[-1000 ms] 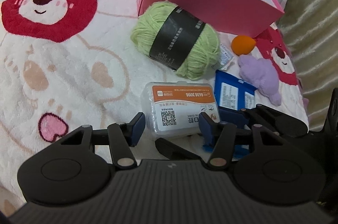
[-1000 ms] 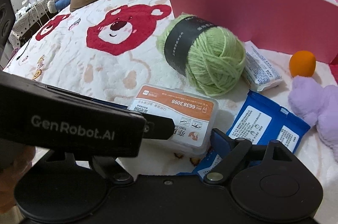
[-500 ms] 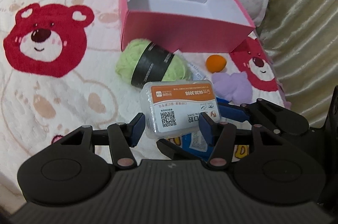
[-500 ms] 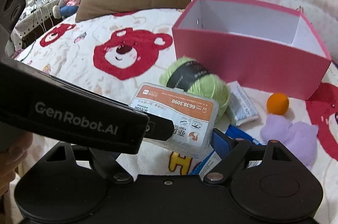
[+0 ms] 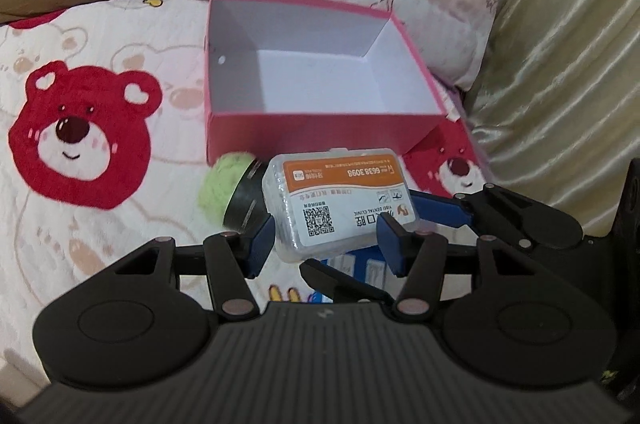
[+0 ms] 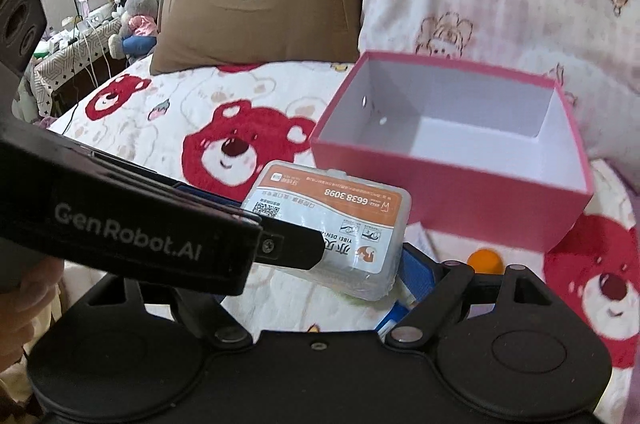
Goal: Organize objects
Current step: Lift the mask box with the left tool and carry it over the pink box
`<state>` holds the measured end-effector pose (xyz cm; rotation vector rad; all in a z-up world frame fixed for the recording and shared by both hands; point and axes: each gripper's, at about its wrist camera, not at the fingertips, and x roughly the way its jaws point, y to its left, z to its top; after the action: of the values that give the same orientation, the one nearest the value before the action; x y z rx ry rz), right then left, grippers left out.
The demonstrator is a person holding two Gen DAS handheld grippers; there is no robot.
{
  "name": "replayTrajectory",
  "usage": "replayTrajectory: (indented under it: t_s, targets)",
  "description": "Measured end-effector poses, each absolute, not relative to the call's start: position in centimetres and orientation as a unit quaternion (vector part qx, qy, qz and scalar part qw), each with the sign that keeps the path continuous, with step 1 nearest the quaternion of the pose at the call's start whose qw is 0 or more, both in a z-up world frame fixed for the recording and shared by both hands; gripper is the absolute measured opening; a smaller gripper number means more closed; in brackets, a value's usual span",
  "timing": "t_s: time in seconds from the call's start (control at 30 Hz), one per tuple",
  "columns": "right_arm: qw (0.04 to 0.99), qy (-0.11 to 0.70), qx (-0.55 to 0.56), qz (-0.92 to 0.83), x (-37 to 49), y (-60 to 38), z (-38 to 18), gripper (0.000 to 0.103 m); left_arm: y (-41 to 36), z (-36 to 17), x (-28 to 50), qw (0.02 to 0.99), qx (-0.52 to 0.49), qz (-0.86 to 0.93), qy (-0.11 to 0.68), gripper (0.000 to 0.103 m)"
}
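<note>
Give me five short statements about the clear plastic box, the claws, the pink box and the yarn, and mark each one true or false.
1. The clear plastic box is gripped in the left claw. True.
2. The pink box already holds the yarn. False: nothing shows inside it.
3. The green yarn ball lies outside the pink box. True.
4. The plastic box label is green. False: it is orange and white.
5. The right claw has one finger on each long side of the plastic box. True.

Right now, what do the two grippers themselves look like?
Both grippers are matte black with blue pads on their fingers, round silver pivot pins and a ribbed housing. The left gripper carries white "GenRobot.AI" lettering on its side; the right gripper is built alike.
</note>
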<state>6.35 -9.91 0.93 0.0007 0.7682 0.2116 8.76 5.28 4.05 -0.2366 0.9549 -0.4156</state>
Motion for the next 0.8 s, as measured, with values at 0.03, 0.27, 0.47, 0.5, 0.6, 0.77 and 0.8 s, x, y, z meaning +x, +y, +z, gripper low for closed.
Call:
replayTrajectory:
  t_s: [0.03, 0.27, 0.47, 0.5, 0.6, 0.77, 0.8]
  targets:
    - [0.923, 0.372, -0.003, 0.103, 6.4, -10.1, 1.3, 0.086, 5.2, 4.3, 9.0, 0.86, -0.115, -0.2, 0.454, 0.054]
    - [0.927, 0.358, -0.011, 0.108, 7.4, -11.7, 3.9, 0.086, 4.9, 6.1, 10.3, 0.858, -0.141, -0.213, 0.446, 0.054]
    - [0.935, 0.336, -0.025, 0.109, 8.3, -13.0, 5.8, 0.086, 3.9, 6.8, 11.3, 0.861, -0.141, -0.223, 0.435, 0.053]
    - [0.936, 0.333, -0.036, 0.109, 8.5, -13.0, 5.9, 0.085, 3.8, 6.8, 11.7, 0.86, -0.146, -0.223, 0.436, 0.053]
    - [0.935, 0.336, -0.034, 0.106, 9.5, -13.9, 5.9, 0.081, 3.4, 6.6, 12.7, 0.864, -0.141, -0.216, 0.432, 0.052]
    - [0.936, 0.335, -0.033, 0.106, 10.9, -15.3, 4.8, 0.078, 2.1, 5.3, 14.9, 0.86, -0.14, -0.212, 0.443, 0.052]
    - [0.936, 0.335, -0.031, 0.104, 11.3, -15.6, 4.6, 0.078, 1.9, 5.1, 15.4, 0.859, -0.141, -0.21, 0.444, 0.053]
